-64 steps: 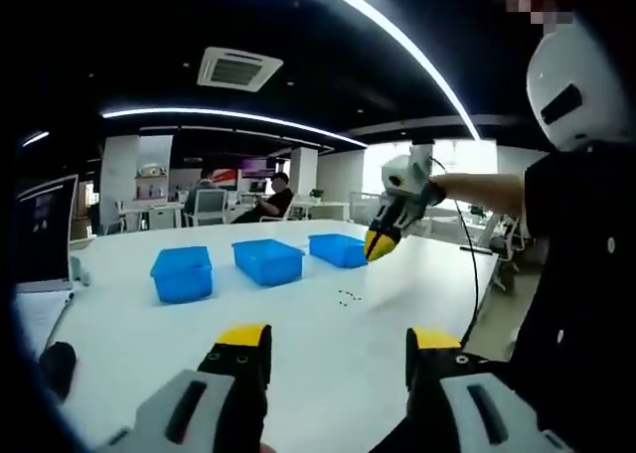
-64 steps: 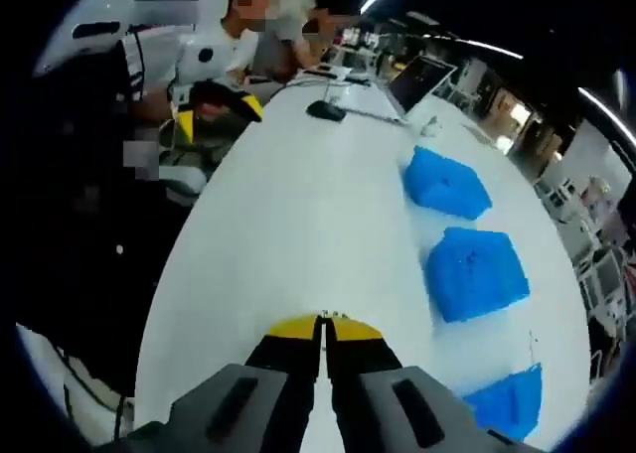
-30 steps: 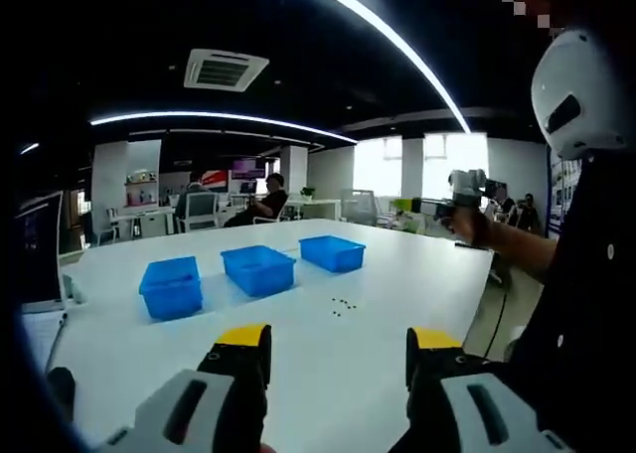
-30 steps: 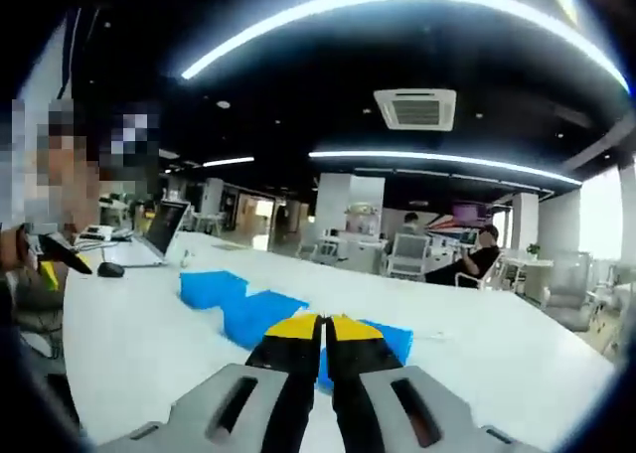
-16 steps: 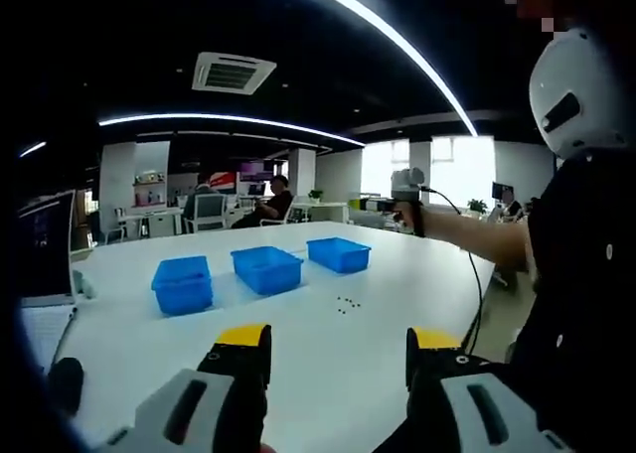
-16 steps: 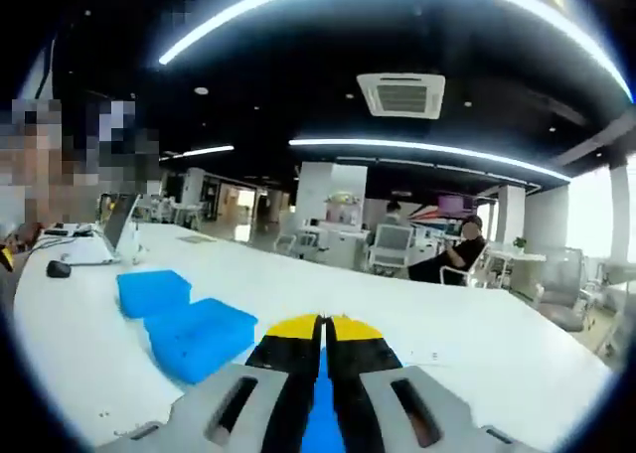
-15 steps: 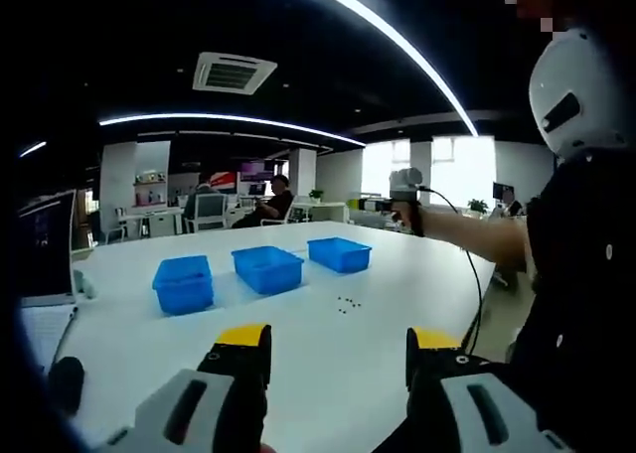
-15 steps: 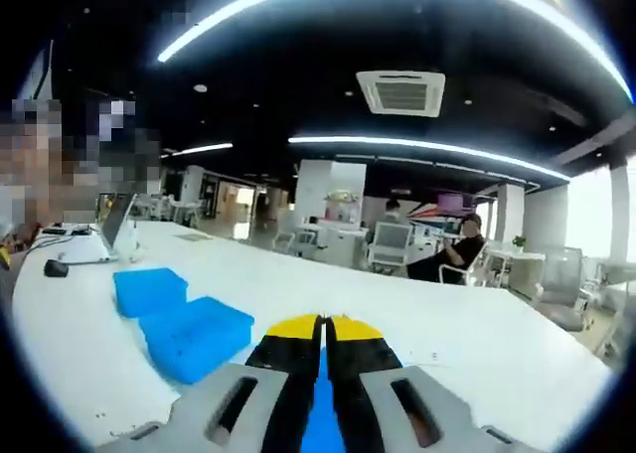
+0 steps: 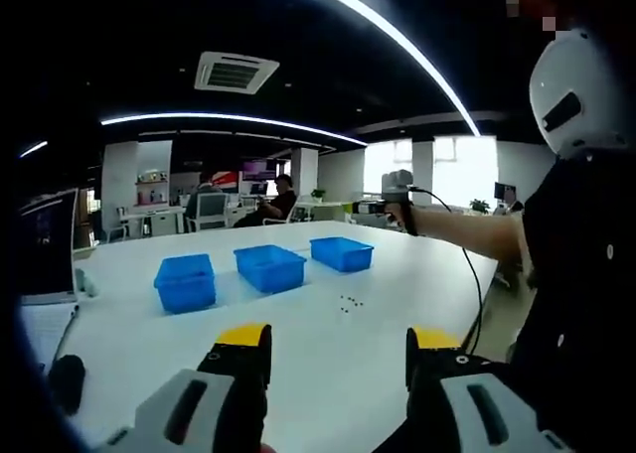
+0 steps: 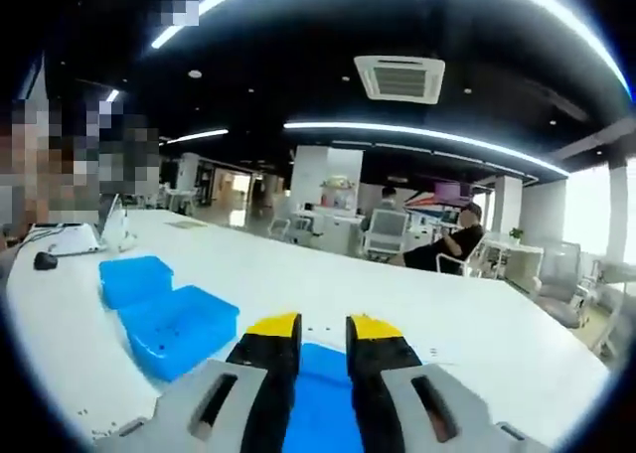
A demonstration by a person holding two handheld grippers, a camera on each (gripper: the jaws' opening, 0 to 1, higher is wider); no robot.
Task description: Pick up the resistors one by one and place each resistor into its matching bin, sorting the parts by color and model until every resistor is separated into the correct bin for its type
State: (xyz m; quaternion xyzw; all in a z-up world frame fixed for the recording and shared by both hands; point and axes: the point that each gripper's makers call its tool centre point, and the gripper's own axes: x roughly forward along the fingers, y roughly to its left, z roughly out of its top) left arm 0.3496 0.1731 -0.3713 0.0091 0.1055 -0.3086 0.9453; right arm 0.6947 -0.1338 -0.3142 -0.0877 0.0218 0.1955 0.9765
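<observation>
Resistors [image 9: 347, 302] lie loose before three blue bins [image 9: 270, 267] on the table [image 9: 328, 354]; left tool [image 9: 338, 359] wide open and empty, right tool [image 10: 324, 336] slightly parted.

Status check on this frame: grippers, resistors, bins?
Left gripper open, empty, low over the white table. Right gripper slightly open, empty, above the bins. Resistors loose near the three bins; none picked.

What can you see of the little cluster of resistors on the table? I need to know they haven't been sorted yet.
The resistors show in the left gripper view as a few tiny dark specks, loosely scattered in one small cluster on the bare white table. They lie in front of the row of three blue bins, nearest the right-hand bin, apart from all of them. No gripper touches them. Their colours, bands and leads are too small to tell.
</observation>
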